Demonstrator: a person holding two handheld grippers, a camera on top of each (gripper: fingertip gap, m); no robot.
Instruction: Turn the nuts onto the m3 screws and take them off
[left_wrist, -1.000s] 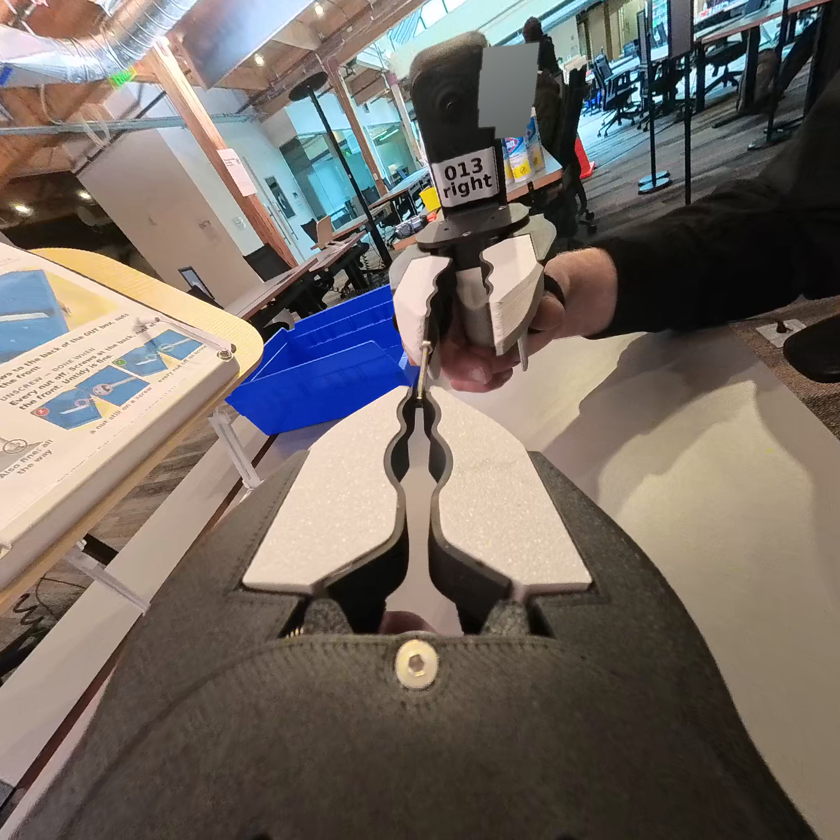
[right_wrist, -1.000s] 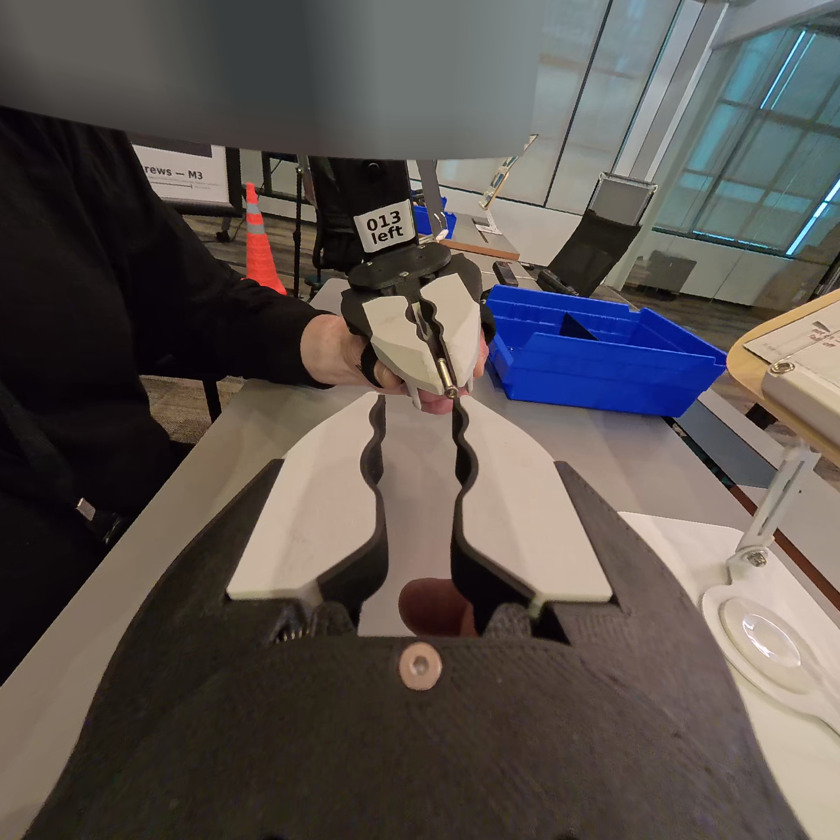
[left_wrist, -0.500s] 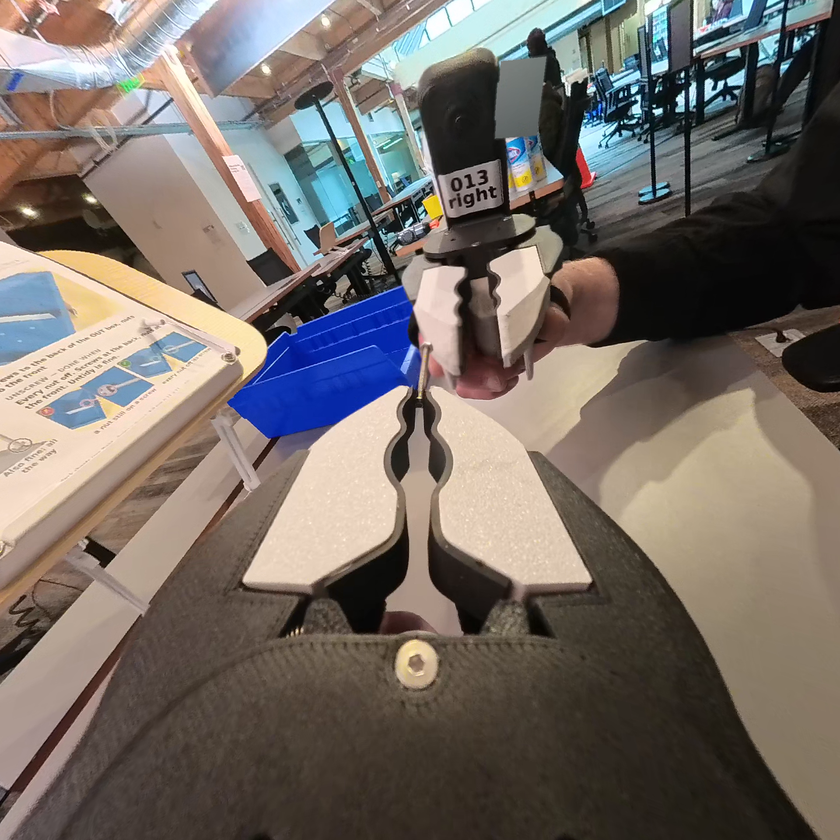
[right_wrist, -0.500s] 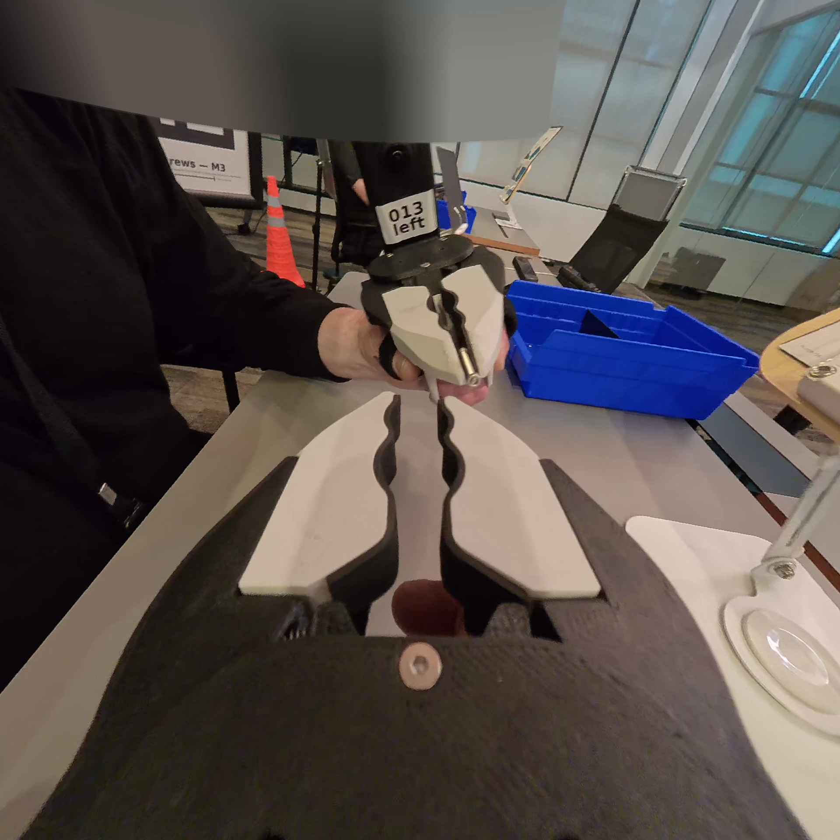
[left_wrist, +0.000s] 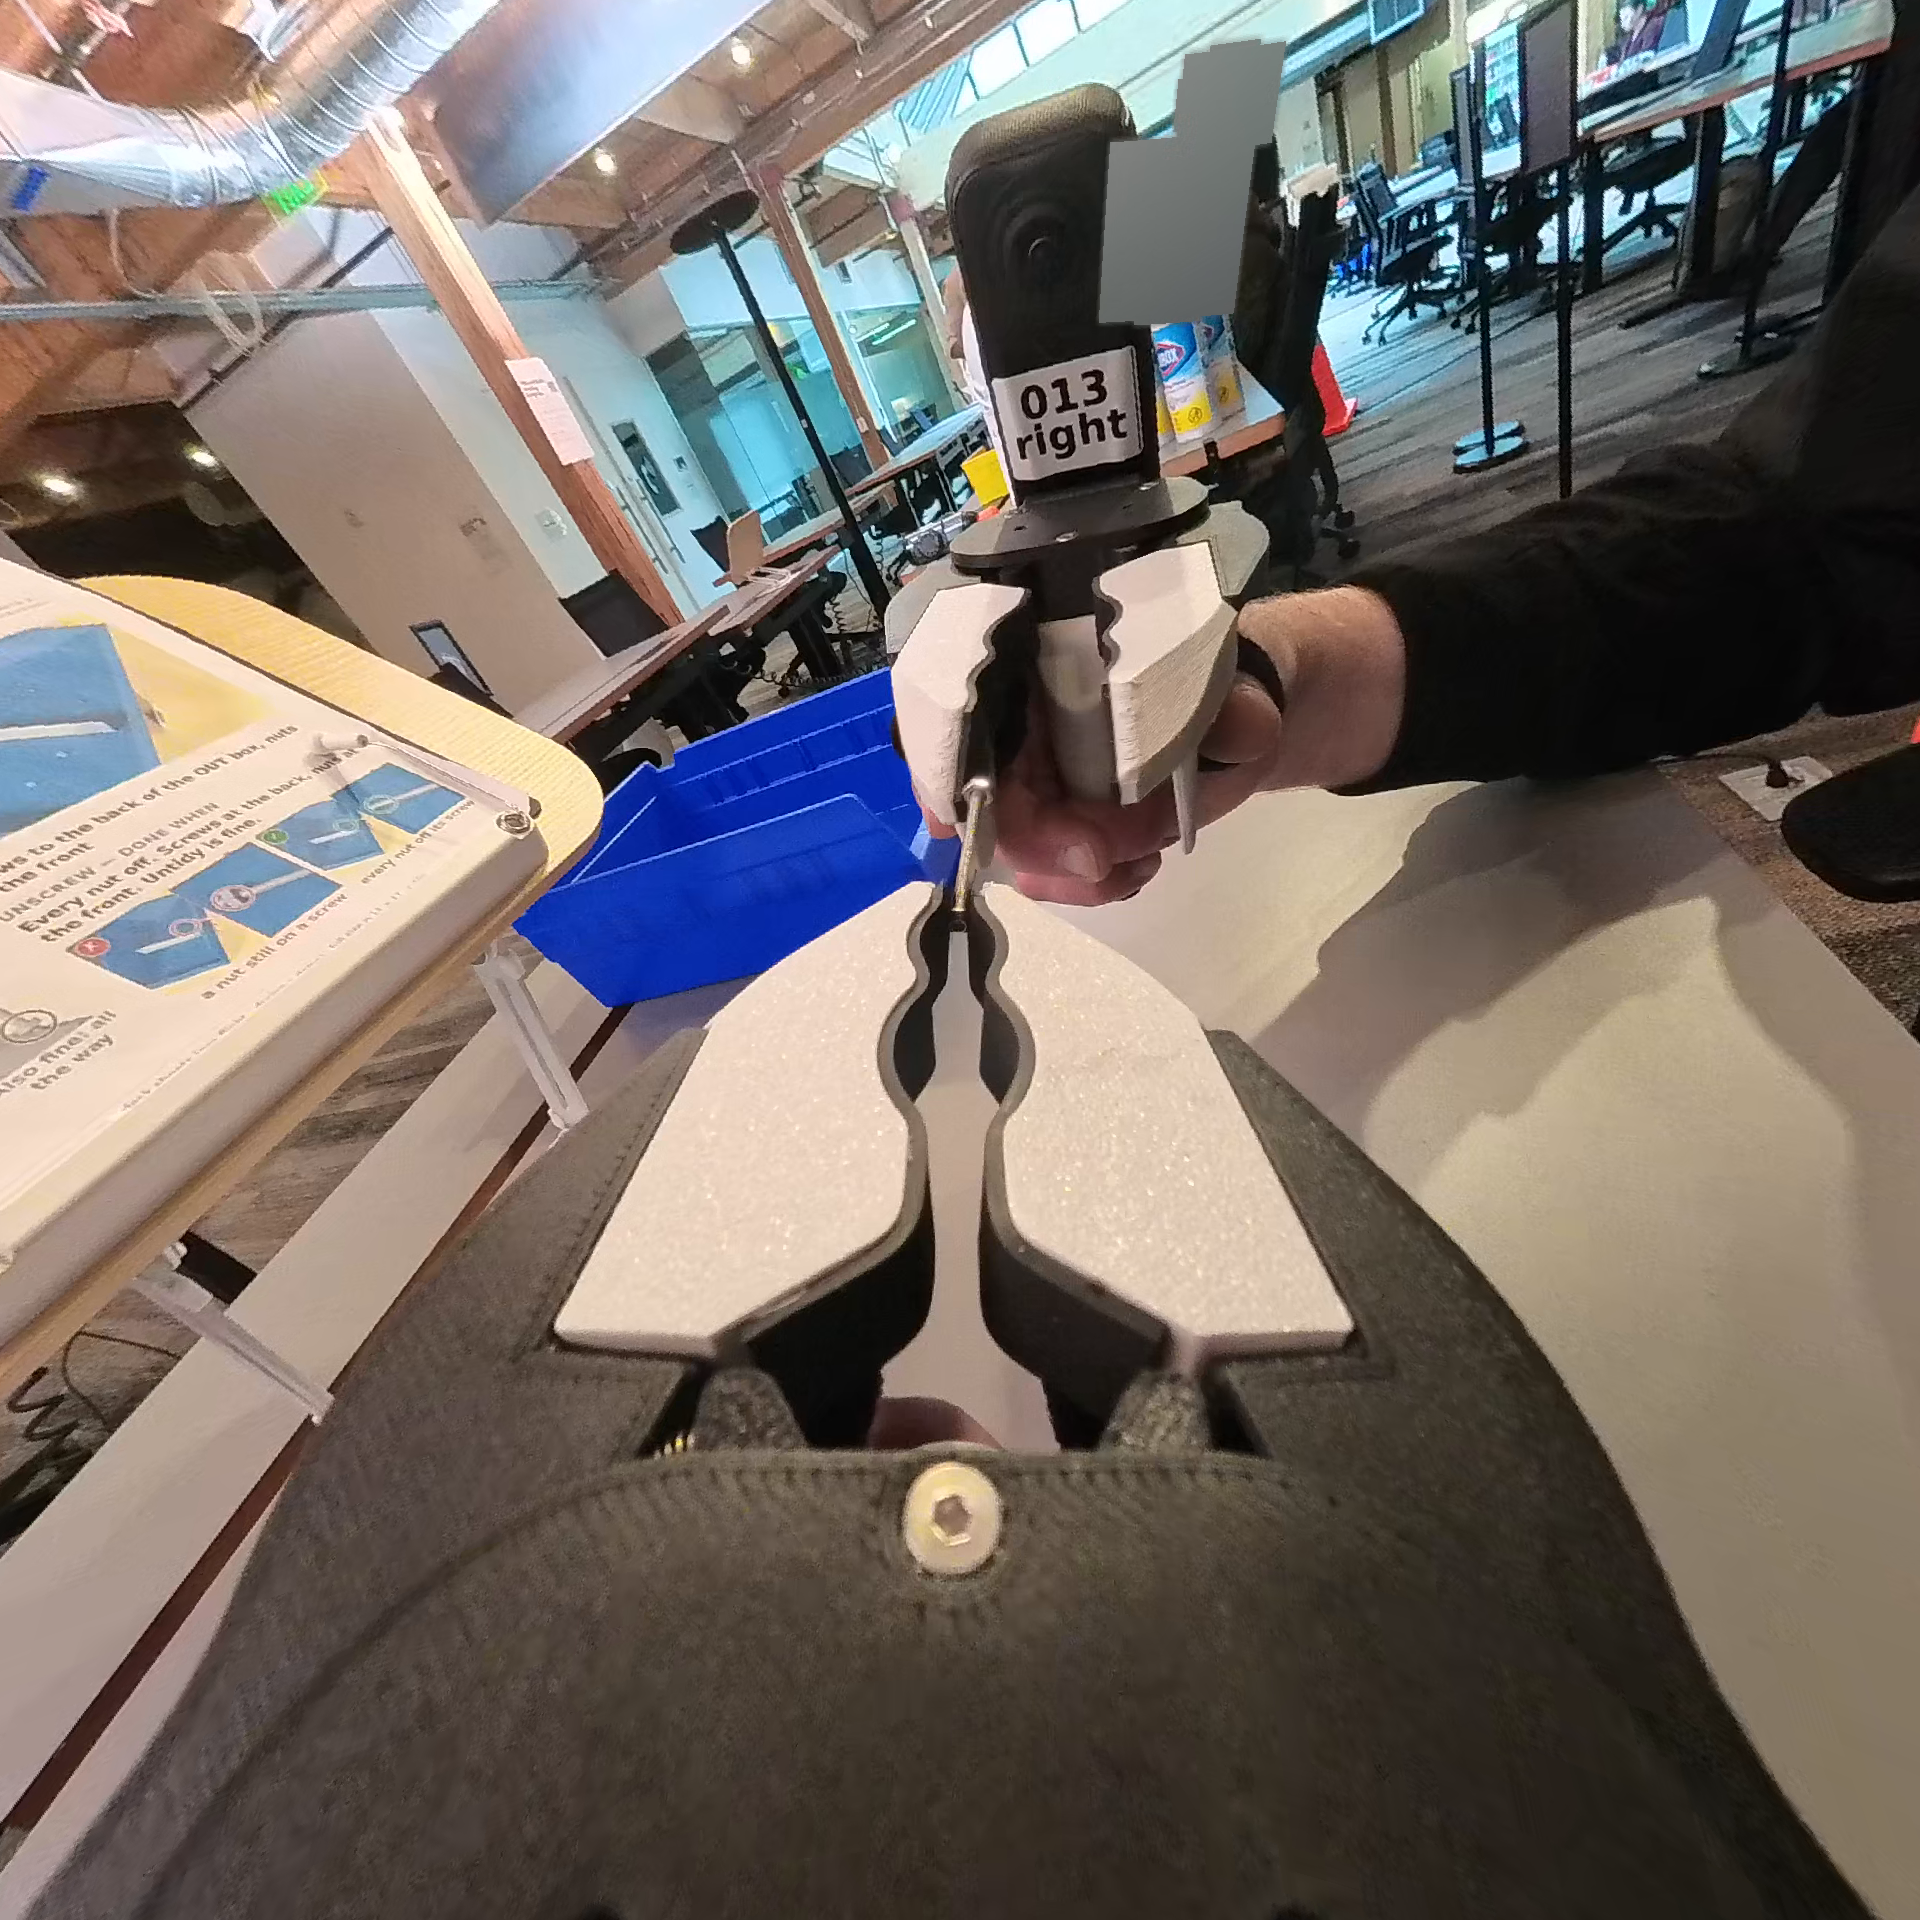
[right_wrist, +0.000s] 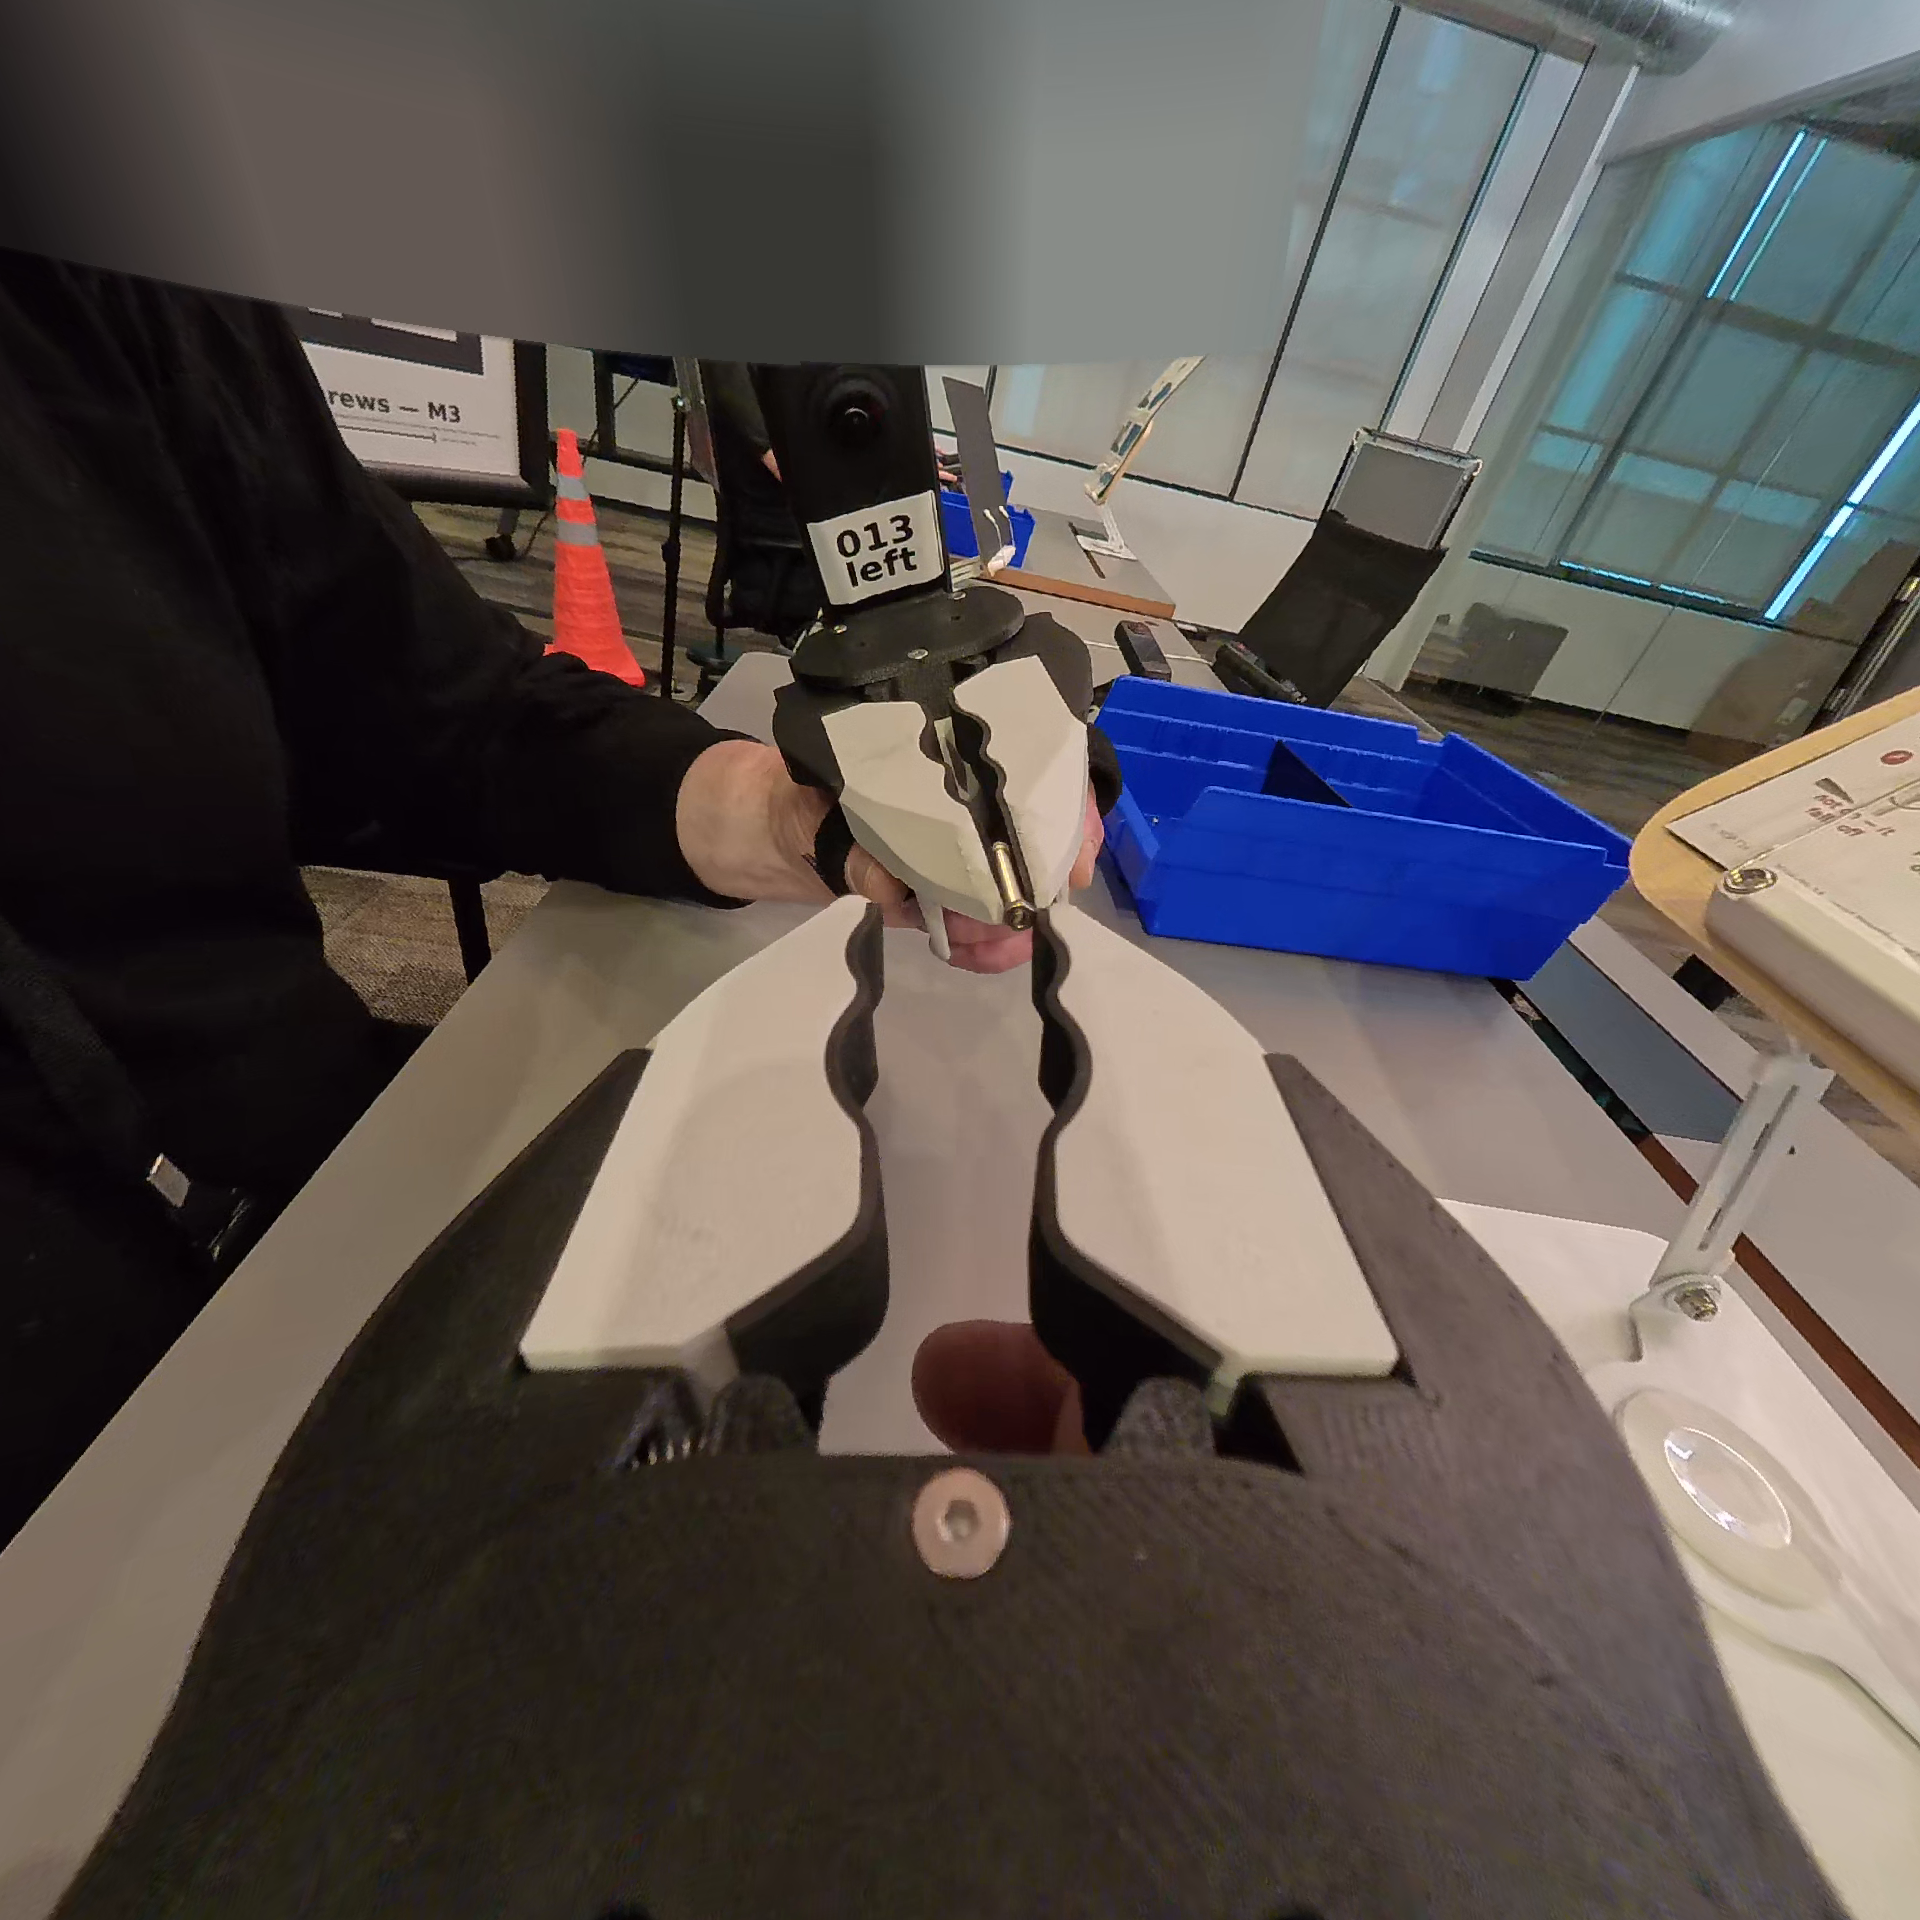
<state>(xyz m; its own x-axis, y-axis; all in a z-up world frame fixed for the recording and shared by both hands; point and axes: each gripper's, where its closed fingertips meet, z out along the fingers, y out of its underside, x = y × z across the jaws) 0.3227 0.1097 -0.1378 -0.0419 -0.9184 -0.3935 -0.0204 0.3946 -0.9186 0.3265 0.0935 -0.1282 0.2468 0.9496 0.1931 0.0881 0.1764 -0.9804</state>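
Observation:
My left gripper (left_wrist: 958, 920) is shut on a thin metal M3 screw (left_wrist: 971, 857) held above the grey table. The screw sticks out past its tips toward my right gripper (left_wrist: 1039, 810), which faces it. In the right wrist view the screw (right_wrist: 1004, 889) juts from the left gripper (right_wrist: 1013, 906), and its ringed end lies against the tip of my right gripper's right-hand finger. My right gripper (right_wrist: 951, 925) is open with nothing between its fingers. I cannot tell whether a nut sits on the screw's end.
A blue bin (left_wrist: 748, 862) stands on the grey table (left_wrist: 1558, 1039) behind the grippers; it also shows in the right wrist view (right_wrist: 1351, 831). A tilted instruction board (left_wrist: 208, 883) stands beside it. A magnifier lens (right_wrist: 1704, 1496) lies on a white mat.
My right gripper narrowed half a second ago and has opened wide again. The left gripper has kept its hold on the screw. Both grippers stay facing each other.

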